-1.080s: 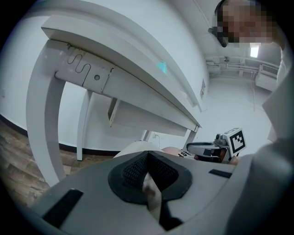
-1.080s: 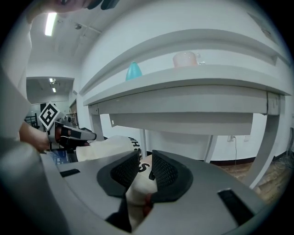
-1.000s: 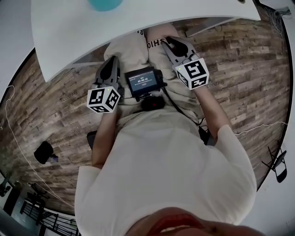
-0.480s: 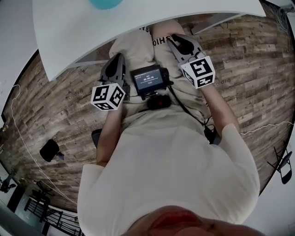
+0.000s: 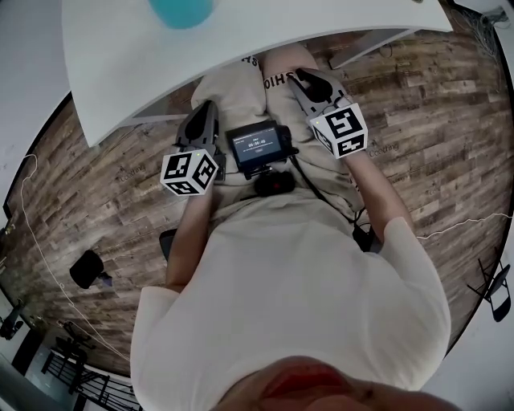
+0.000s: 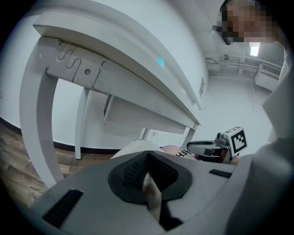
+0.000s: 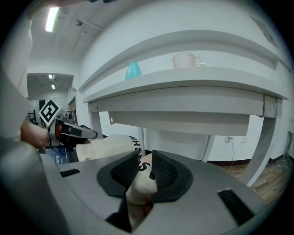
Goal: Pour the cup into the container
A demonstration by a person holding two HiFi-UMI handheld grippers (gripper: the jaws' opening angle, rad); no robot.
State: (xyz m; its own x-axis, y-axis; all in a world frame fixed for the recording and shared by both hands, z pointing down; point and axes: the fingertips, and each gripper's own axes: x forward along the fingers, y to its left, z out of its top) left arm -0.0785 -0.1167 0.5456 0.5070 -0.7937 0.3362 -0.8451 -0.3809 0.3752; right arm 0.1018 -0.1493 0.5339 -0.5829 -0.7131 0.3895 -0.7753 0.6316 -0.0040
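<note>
A teal cup [image 5: 181, 10] stands on the white table [image 5: 321, 24] at the top edge of the head view. In the right gripper view the teal cup [image 7: 133, 70] and a clear container [image 7: 185, 60] show above the table's edge [image 7: 206, 78]. Both grippers hover over the person's lap, below the table. My left gripper [image 5: 209, 108] has its pads [image 6: 133, 170] touching at the tips, with nothing held. My right gripper [image 5: 303, 78] shows a narrow gap between its pads [image 7: 164, 172]; only trouser cloth is seen behind it. Each gripper is far from the cup.
A small black device with a lit screen [image 5: 257, 144] rests on the lap between the grippers. White table legs [image 6: 43, 133] stand to the left and a leg [image 7: 264, 137] to the right. Wooden floor [image 5: 434, 104] lies around the seat, with a cable [image 5: 40, 257] on it.
The head view has shifted a little, so slightly more of the teal cup shows. Both grippers stay over the lap, jaws unchanged.
</note>
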